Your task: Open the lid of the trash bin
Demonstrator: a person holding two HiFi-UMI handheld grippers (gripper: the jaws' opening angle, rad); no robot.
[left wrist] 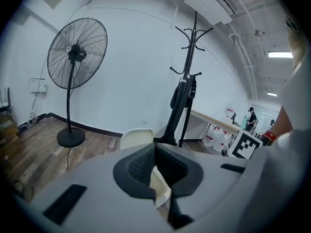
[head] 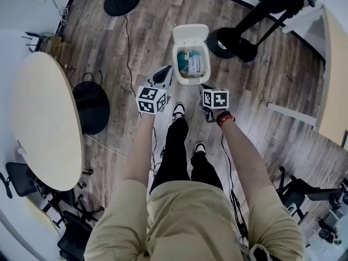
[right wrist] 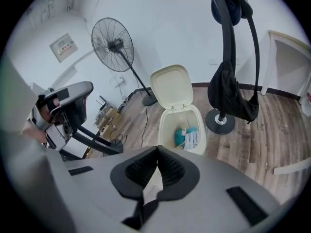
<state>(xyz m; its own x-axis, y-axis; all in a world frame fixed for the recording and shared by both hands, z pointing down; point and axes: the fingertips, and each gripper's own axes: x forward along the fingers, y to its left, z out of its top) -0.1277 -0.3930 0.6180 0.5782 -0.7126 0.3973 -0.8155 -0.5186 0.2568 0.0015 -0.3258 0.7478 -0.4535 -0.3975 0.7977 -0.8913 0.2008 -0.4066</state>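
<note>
Two grippers are held out low over the wooden floor (head: 147,31), each with its jaws pressed together at the tips and nothing caught between them. In its own view the left gripper (left wrist: 154,144) is closed and empty, with only a strip of cream plastic showing through the narrow gap below the tips. The right gripper (right wrist: 158,148) is closed and empty the same way, pointing down towards the bin's mouth. A red wristband (head: 225,118) sits on the arm behind the right gripper.

From the head view, the left one lies just beside the near left corner of the trash bin (head: 190,81) and the right one just beside its near right corner. Whether either touches it cannot be told. The bin stands on the floor directly ahead of the person's shoes (head: 178,111). Its lid (head: 190,36) is already raised, tipped back on the hinge at the far edge, so the inside is exposed. A teal bundle (head: 183,60) and a white packet (head: 197,64) lie in it side by side.

Just to the right of the bin is the round black base of a coat stand (head: 234,43), and the right gripper view shows a black bag (right wrist: 233,93) hanging from it. A pedestal fan (right wrist: 114,45) stands farther back on the left, near the white wall. A round pale desk (head: 46,124) fills the left of the head view, well apart from the bin.
</note>
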